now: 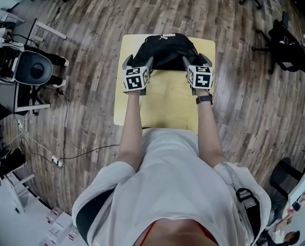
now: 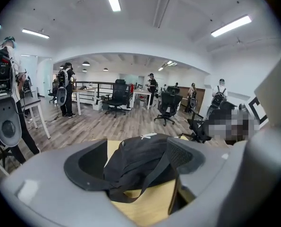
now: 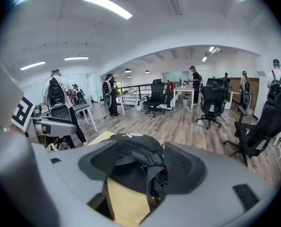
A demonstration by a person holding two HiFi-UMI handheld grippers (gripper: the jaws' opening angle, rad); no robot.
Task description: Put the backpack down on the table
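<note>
So the black backpack (image 1: 165, 50) is lying on the yellow table (image 1: 165, 104), at its far end, upper centre of the head view. The left gripper (image 1: 138, 61) and right gripper (image 1: 197, 60) are being held side by side over the pack's near edge, one at each lower corner of it in the frame. Jaws on both are being kept wide apart and nothing is being clamped (in the left gripper view a loose strap (image 2: 152, 174) is showing through the gap, but no pad is being pressed on it). Same deal in the right gripper view: the shoulder straps (image 3: 152, 167) are lying mid-frame, untouched. A dark watch (image 1: 204, 99) is being worn on the right wrist.
</note>
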